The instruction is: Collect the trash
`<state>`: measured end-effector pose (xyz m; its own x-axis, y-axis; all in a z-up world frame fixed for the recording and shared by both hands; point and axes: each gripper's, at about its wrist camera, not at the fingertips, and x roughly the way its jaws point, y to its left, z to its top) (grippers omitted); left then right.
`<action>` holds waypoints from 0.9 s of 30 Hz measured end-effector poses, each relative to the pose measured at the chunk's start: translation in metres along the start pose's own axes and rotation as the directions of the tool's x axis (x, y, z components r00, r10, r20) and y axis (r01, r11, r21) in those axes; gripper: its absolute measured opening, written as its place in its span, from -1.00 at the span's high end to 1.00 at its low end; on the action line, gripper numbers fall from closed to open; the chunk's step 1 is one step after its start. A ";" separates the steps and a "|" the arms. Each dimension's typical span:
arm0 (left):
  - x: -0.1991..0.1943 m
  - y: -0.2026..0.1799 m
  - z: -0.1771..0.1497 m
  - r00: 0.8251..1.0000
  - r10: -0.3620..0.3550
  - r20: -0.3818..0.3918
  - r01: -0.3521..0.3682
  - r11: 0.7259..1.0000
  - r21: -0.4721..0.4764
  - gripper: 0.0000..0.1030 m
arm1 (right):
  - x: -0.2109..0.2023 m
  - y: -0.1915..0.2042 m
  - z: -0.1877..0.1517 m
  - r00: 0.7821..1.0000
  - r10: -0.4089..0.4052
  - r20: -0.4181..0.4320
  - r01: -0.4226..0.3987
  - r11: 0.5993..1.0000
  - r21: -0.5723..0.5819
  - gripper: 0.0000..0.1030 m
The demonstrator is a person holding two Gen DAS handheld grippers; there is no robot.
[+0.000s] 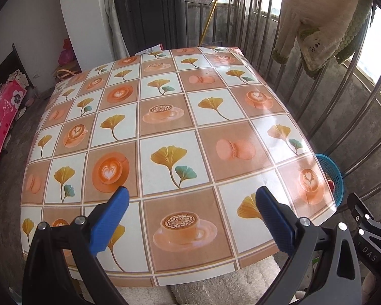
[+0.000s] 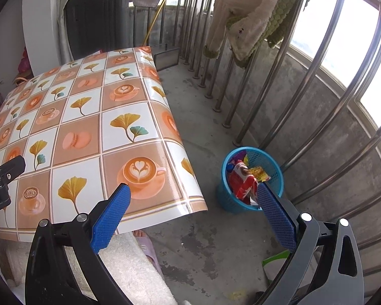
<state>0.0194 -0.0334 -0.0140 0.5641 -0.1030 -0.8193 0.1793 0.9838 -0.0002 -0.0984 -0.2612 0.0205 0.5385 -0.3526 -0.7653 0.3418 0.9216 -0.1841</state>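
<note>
A blue mesh waste basket (image 2: pixel 223 193) stands on the concrete floor right of the table, holding several snack wrappers (image 2: pixel 242 180), red and yellow among them. In the left wrist view only the basket's rim (image 1: pixel 336 175) peeks past the table edge. My right gripper (image 2: pixel 194 192) hangs open above the floor between table corner and basket, nothing between its blue pads. My left gripper (image 1: pixel 190 194) is open over the near part of the patterned tablecloth (image 1: pixel 165 127), also empty. No trash shows on the tabletop.
Steel railing bars (image 2: pixel 279 89) curve along the right wall, with a cream garment (image 2: pixel 241 25) hanging on them. A dark cabinet (image 1: pixel 149 15) stands behind the table. A person's slippered foot (image 2: pixel 146 245) and a fluffy white cloth (image 2: pixel 129 272) lie under the near table edge.
</note>
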 end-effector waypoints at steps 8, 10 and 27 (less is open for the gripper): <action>-0.002 -0.003 0.000 1.000 -0.010 0.006 0.010 1.000 0.015 -0.89 | -0.001 -0.002 0.001 1.000 0.001 0.000 -0.001 1.000 0.000 -0.85; -0.002 -0.003 0.000 1.000 -0.015 0.005 0.015 1.000 0.014 -0.89 | 0.000 -0.001 0.001 1.000 0.001 -0.001 -0.001 1.000 -0.001 -0.86; 0.000 -0.005 -0.002 1.000 -0.020 0.000 0.020 1.000 0.017 -0.89 | -0.002 -0.004 -0.001 1.000 -0.003 0.001 0.003 1.000 0.007 -0.85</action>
<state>0.0169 -0.0382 -0.0146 0.5606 -0.1225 -0.8190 0.2043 0.9789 -0.0066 -0.1019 -0.2638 0.0224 0.5383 -0.3559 -0.7639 0.3488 0.9192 -0.1825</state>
